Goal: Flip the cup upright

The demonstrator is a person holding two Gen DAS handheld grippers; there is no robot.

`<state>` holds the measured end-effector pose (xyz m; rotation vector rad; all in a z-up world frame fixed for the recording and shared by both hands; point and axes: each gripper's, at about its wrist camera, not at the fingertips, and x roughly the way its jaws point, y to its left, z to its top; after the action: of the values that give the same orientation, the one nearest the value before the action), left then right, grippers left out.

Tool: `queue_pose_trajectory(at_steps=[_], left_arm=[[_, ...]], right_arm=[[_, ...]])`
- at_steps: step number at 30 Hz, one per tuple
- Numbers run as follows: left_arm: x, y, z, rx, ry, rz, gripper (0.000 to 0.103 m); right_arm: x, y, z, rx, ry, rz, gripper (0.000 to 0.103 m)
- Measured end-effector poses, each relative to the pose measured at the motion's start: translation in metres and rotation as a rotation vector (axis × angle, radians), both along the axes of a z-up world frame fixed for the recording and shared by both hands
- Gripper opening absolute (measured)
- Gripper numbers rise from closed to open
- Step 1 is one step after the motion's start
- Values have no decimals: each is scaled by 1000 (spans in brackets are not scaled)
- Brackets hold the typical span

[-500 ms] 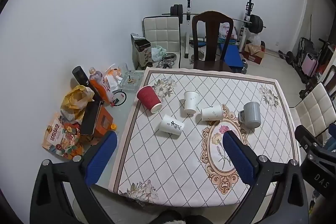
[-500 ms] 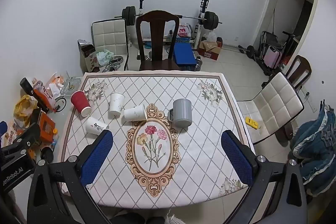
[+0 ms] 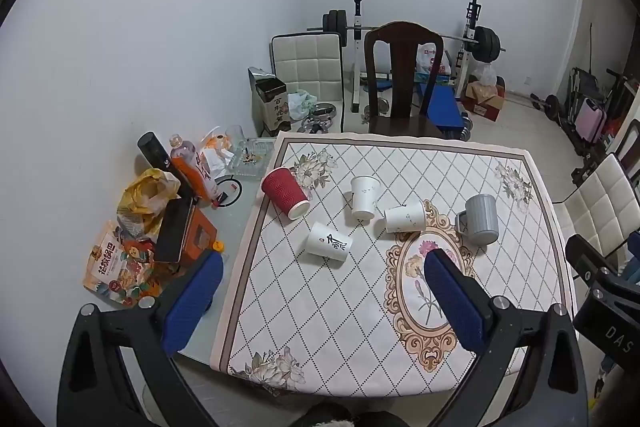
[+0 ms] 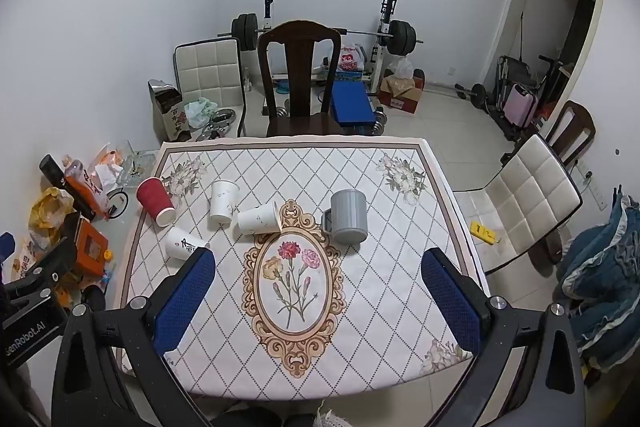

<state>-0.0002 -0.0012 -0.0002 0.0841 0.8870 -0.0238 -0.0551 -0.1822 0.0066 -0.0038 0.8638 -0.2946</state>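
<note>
Several cups lie on a patterned tablecloth (image 3: 328,315). A red ribbed cup (image 3: 285,191) lies on its side at the left. A white cup with red lettering (image 3: 329,242) lies on its side in front of it. A plain white cup (image 3: 364,197) stands upside down. Another white cup (image 3: 405,218) lies on its side. A grey mug (image 3: 482,220) stands upside down at the right; it also shows in the right wrist view (image 4: 349,210). My left gripper (image 3: 322,301) and right gripper (image 4: 318,297) are open, empty, high above the table's near side.
Snack bags, bottles and an orange box (image 3: 188,233) crowd the bare table strip left of the cloth. A dark wooden chair (image 3: 404,83) stands behind the table. A white padded chair (image 4: 524,203) stands to the right. Weights and a bench fill the back.
</note>
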Motion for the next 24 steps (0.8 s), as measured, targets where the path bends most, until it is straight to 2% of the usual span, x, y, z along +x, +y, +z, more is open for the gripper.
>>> queue_pose_trajectory(at_steps=[24], left_arm=[[-1,-4,0,1,4,-4,103]], right_arm=[[-7,1,-1,-2,-1,-2,103]])
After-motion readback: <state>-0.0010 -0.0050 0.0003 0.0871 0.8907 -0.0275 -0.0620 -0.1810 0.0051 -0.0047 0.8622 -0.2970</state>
